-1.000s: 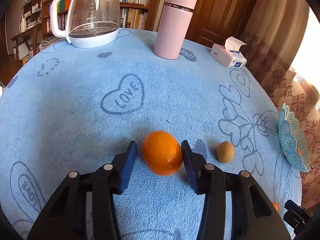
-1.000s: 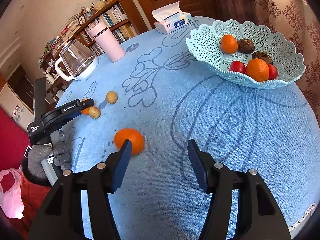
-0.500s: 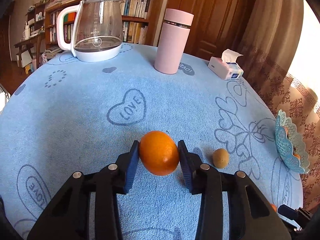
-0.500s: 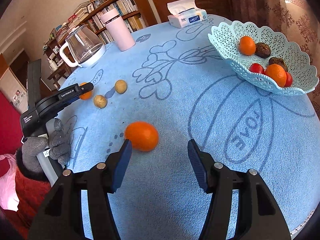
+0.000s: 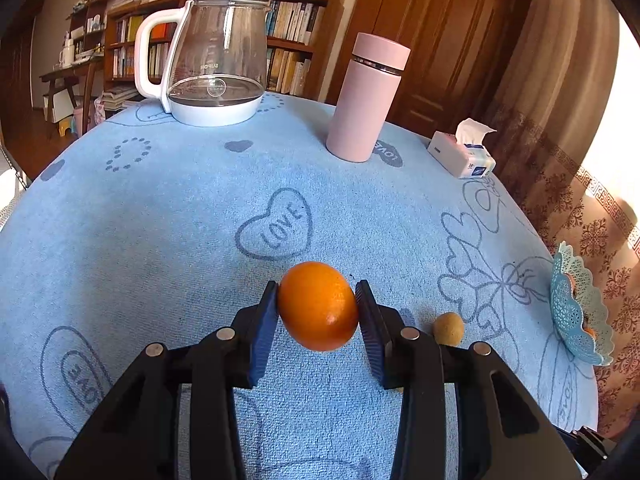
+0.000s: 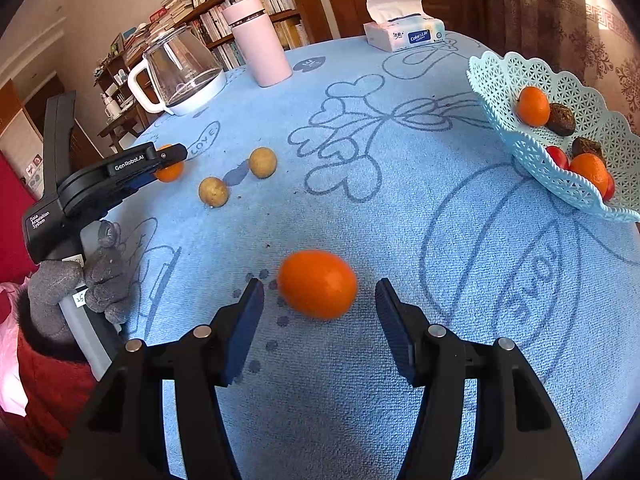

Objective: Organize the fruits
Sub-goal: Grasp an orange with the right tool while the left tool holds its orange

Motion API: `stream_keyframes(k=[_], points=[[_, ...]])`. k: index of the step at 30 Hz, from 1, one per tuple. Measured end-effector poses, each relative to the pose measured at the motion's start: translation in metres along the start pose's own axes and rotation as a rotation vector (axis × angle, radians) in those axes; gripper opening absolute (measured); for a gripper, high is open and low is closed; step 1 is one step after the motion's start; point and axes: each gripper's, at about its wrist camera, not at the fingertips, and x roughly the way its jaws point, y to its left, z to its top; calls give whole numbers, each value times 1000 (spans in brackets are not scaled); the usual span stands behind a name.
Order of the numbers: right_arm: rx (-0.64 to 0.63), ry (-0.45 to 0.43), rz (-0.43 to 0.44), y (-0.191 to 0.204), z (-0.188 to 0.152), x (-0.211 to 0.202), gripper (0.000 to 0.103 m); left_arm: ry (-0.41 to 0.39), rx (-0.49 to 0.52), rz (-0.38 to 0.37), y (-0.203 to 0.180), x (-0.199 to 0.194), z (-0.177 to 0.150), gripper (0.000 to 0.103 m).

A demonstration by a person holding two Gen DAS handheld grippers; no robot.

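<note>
Orange (image 5: 318, 306) clamped between jaws of left gripper (image 5: 317, 312), judged lifted off worktop (image 5: 160, 208). Second orange (image 6: 317, 284) framed by right gripper (image 6: 320, 308), jaws wide, not touching. Step judged: paired pickup. Next: right jaws to be closed, both fruits carried to basket (image 6: 520, 76).

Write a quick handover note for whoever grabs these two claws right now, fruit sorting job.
Left claw: shut on an orange.
Right claw: open, a second orange on the cloth between its fingers, not gripped.
Basket at the table's right edge already holds two oranges, red fruits and dark ones.
Left: both oranges, plus two brown fruits loose on the blue cloth.
</note>
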Motion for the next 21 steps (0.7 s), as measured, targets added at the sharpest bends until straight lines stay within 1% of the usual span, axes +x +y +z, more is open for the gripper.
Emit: stream_keyframes(k=[10, 17, 19, 20, 21], points=[[-8, 10, -12, 4, 2, 8, 60, -8, -13, -9, 3, -4, 1, 39], [-33, 6, -52, 10, 6, 15, 59, -12, -9, -13, 1, -5, 0, 39], [-43, 9, -69, 11, 6, 17, 51, -13, -11, -14, 1, -6, 0, 39], [-51, 9, -85, 12, 5, 17, 45, -13, -11, -15, 2, -6, 1, 39], [-59, 5, -91, 13, 5, 17, 43, -13, -11, -15, 1, -6, 1, 39]])
